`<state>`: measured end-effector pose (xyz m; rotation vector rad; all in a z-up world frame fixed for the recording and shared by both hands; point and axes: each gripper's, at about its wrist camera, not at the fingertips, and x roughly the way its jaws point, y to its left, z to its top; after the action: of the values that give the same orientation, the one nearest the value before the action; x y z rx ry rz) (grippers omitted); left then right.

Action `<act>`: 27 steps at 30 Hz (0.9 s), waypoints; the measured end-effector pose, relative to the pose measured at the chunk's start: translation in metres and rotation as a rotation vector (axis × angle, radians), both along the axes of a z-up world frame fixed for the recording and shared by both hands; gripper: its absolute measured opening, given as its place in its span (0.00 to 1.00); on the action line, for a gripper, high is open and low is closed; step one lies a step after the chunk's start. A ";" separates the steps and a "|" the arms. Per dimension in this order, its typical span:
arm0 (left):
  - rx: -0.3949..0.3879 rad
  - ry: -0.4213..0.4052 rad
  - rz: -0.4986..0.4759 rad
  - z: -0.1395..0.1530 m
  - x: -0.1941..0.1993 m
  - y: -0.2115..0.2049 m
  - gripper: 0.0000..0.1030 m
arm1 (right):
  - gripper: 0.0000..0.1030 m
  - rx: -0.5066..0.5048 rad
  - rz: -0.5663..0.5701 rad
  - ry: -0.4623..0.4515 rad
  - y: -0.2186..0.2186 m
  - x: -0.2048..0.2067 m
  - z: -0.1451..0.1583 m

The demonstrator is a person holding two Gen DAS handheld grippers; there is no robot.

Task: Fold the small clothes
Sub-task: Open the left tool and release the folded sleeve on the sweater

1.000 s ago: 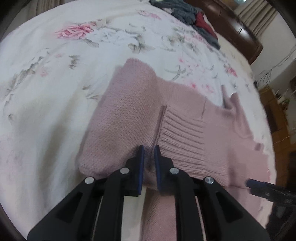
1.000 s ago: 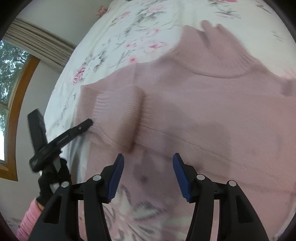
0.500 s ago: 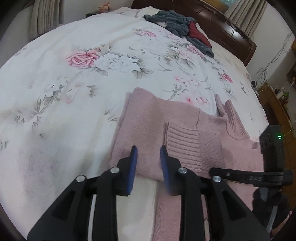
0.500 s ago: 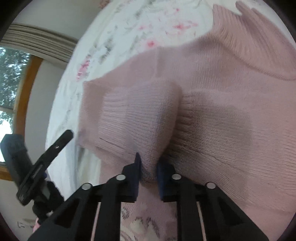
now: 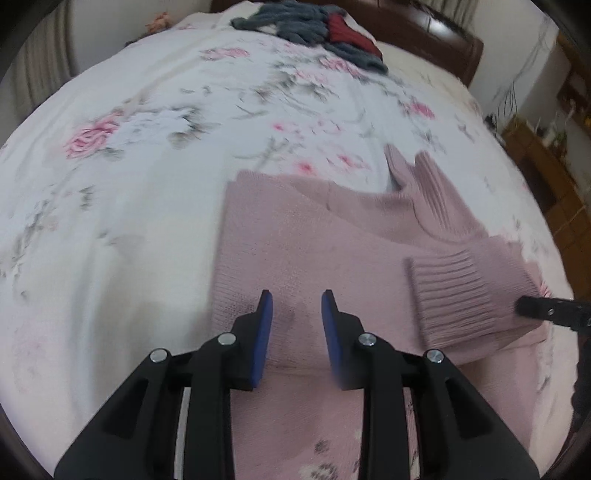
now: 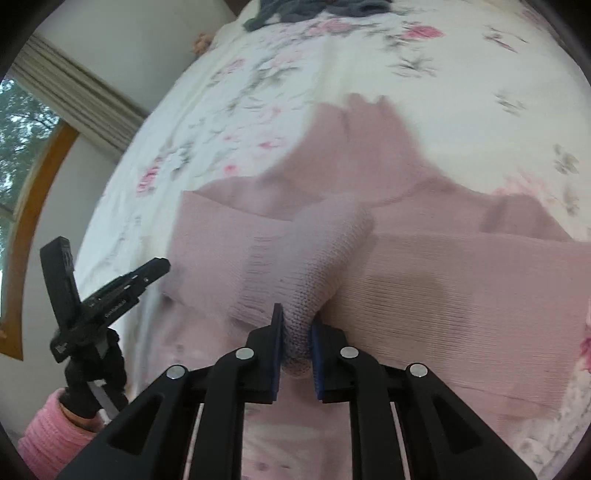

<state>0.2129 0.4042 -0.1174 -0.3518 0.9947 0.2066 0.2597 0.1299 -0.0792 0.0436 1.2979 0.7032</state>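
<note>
- The pink knit sweater (image 5: 332,236) lay spread on the flower-printed bed cover (image 5: 147,155), directly ahead of and beneath both tools.
- The left tool (image 5: 296,306) stood with its blue pads parted and nothing between them, poised over the near left edge of the sweater; whether the tips touched the knit could not be told.
- The right tool (image 6: 296,328) was clamped on the sweater's sleeve (image 6: 310,258), a raised ridge of knit bunched between its pads, with the ribbed cuff (image 6: 255,280) draped just to its left.
- In the left wrist view that same ribbed cuff (image 5: 454,299) sat to the right of the left tool, on top of the sweater body, with the tip of the right tool (image 5: 546,310) touching its far side.
- The turtleneck collar (image 5: 432,192) pointed away from the left tool, up and to the right.
- A heap of grey and red clothes (image 5: 321,29) lay far ahead near the dark wooden headboard (image 5: 443,37), well apart from the sweater.
- Left of the right tool, the left tool (image 6: 110,291) showed side-on, held by a hand (image 6: 88,391) in a dark glove with a pink knit sleeve (image 6: 51,432).
- Beyond it hung a pleated curtain (image 6: 77,92) beside a wood-framed window (image 6: 33,206).
- Nothing lay between either tool and the sweater.
</note>
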 end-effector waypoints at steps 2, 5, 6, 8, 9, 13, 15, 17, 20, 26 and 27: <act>0.015 0.031 0.002 -0.009 0.007 -0.004 0.26 | 0.13 -0.012 -0.024 0.031 -0.013 0.005 -0.015; 0.023 0.074 0.011 -0.025 0.013 -0.005 0.27 | 0.13 -0.029 -0.048 0.075 -0.022 0.010 -0.039; 0.024 0.076 0.014 -0.029 0.014 -0.004 0.28 | 0.13 -0.035 -0.052 0.084 -0.021 0.010 -0.045; 0.032 0.073 0.011 -0.031 0.016 -0.003 0.29 | 0.14 -0.051 -0.060 0.102 -0.022 0.009 -0.058; 0.039 0.073 0.005 -0.031 0.017 -0.003 0.29 | 0.14 -0.057 -0.064 0.109 -0.023 0.009 -0.063; 0.052 0.080 -0.010 -0.028 0.017 -0.004 0.28 | 0.23 -0.104 -0.069 0.081 -0.023 0.008 -0.054; 0.054 0.071 -0.017 -0.020 0.015 -0.006 0.28 | 0.31 -0.173 -0.070 -0.006 -0.020 0.003 -0.036; 0.051 0.039 -0.022 -0.008 0.009 -0.006 0.32 | 0.35 -0.178 -0.057 -0.082 -0.014 -0.004 -0.014; 0.051 0.010 -0.040 0.003 0.007 -0.010 0.37 | 0.38 -0.133 -0.002 -0.074 0.007 -0.012 -0.001; 0.013 0.070 -0.043 -0.016 0.014 -0.010 0.37 | 0.49 -0.161 0.096 -0.018 0.070 -0.025 -0.023; 0.016 0.081 -0.039 -0.022 0.014 -0.008 0.37 | 0.57 -0.163 0.102 -0.007 0.078 -0.025 -0.028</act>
<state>0.2273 0.3958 -0.1390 -0.3117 1.0788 0.1948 0.2351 0.2074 -0.1076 -0.1581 1.3544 0.6811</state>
